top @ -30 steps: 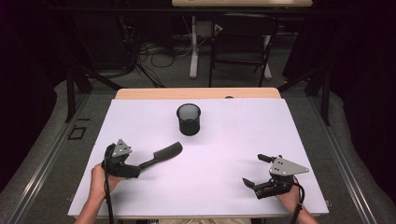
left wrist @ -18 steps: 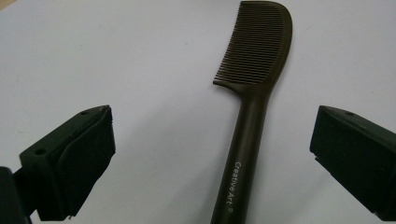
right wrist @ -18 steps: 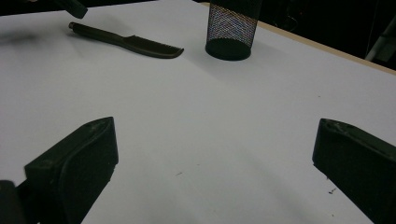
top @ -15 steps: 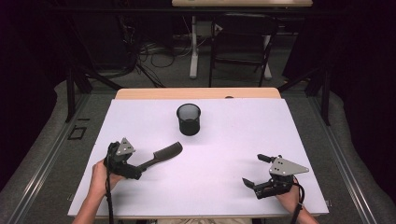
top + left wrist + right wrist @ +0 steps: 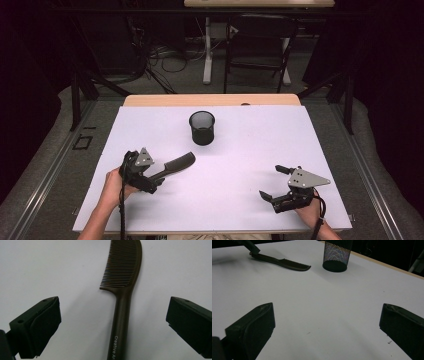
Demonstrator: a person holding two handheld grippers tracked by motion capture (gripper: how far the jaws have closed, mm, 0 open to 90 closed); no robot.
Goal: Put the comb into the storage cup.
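Observation:
A dark brown comb (image 5: 177, 163) lies flat on the white table, teeth end pointing toward the mesh cup. My left gripper (image 5: 159, 176) stands open around its handle. In the left gripper view the comb (image 5: 122, 302) runs up between the two jaws with a wide gap on each side, and neither pad touches it. The jaws of the left gripper (image 5: 113, 308) have just been opening. My right gripper (image 5: 270, 181) rests open near the front right of the table, and nothing lies between its jaws (image 5: 327, 315).
A black mesh cup (image 5: 202, 127) stands upright at the middle back of the table (image 5: 280, 135), and shows in the right gripper view (image 5: 336, 255) beyond the comb (image 5: 287, 263). Dark stands, cables and a chair sit past the far edge.
The left hand has shifted very slightly beside the comb, which lies in the same place. The right gripper has not moved.

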